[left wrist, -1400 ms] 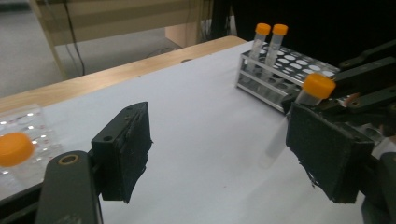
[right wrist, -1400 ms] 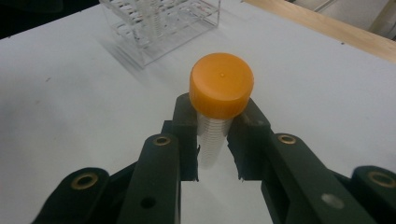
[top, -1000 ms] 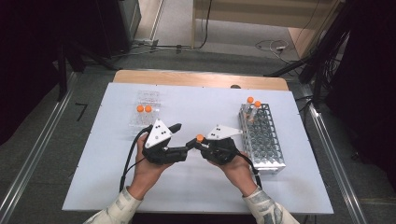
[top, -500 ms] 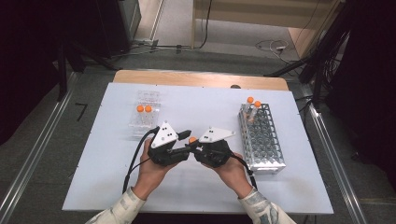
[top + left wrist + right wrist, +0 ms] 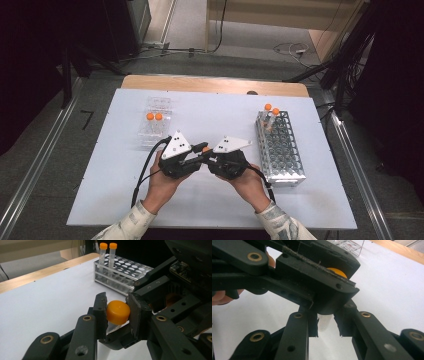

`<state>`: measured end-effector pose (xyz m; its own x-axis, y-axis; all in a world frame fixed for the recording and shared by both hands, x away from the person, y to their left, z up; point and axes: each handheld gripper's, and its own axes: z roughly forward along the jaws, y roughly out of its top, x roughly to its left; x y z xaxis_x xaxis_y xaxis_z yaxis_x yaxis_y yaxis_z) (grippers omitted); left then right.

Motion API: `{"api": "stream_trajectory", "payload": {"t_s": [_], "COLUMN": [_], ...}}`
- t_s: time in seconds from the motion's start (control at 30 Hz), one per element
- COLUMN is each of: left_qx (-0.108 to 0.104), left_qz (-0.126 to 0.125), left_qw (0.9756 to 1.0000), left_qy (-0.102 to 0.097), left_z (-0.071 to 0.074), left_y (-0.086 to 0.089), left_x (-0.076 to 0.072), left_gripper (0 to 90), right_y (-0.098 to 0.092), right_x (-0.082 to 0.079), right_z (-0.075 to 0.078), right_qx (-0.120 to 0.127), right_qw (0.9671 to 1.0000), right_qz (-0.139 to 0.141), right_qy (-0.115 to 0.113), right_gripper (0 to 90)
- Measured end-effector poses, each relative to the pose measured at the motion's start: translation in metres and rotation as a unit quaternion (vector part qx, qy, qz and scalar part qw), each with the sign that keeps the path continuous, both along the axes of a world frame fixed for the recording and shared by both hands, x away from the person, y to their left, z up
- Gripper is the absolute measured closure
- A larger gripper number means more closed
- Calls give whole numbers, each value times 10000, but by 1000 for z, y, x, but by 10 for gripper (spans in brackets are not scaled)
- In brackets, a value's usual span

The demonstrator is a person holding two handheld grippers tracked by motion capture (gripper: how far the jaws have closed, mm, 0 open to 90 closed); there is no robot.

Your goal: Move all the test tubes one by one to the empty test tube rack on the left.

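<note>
Two grippers met over the near middle of the white table (image 5: 100,190), one in each of my hands; my left gripper (image 5: 116,313) had just been closing, and its jaws pinched the orange cap (image 5: 118,312) of a clear tube (image 5: 323,323); my right gripper (image 5: 325,326) clamped the ribbed body of that same tube from the opposite side, so the tube hung between them above the table, cap toward my left hand; beyond the grippers, toward my right, stood the metal rack (image 5: 280,150), with two orange-capped tubes (image 5: 270,116) upright in holes at its far end; farther off on the left sat a clear plastic rack (image 5: 155,125) with two more orange caps (image 5: 154,116) side by side.
</note>
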<state>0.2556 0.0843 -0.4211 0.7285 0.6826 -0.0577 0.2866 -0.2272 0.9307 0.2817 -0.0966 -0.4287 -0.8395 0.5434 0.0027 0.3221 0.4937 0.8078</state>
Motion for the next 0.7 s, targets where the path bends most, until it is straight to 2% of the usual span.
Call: {"api": "stream_trajectory", "payload": {"t_s": [0.13,0.53,0.63,0.7], "left_qx": [65,23,-19,-39], "left_qz": [21,-14,-34,-27], "left_qw": [9999,10000,9999,9999], "left_qy": [-120,-76,-93,-94], "left_z": [1,2,4,6], "left_y": [-1,0,1,2], "left_x": [-2,-2,-3,-3], "left_gripper": [700,702,703,702], "right_y": [-1,1,1,2], "right_x": [-1,-2,-2,-2], "right_z": [1,0,0,0], "right_qx": [29,9,-1,-13], "right_qw": [10000,9999,9998,9998], "right_qz": [30,127,194,217], "right_qy": [-16,-22,-13,-8], "right_gripper": [710,665,623,553]}}
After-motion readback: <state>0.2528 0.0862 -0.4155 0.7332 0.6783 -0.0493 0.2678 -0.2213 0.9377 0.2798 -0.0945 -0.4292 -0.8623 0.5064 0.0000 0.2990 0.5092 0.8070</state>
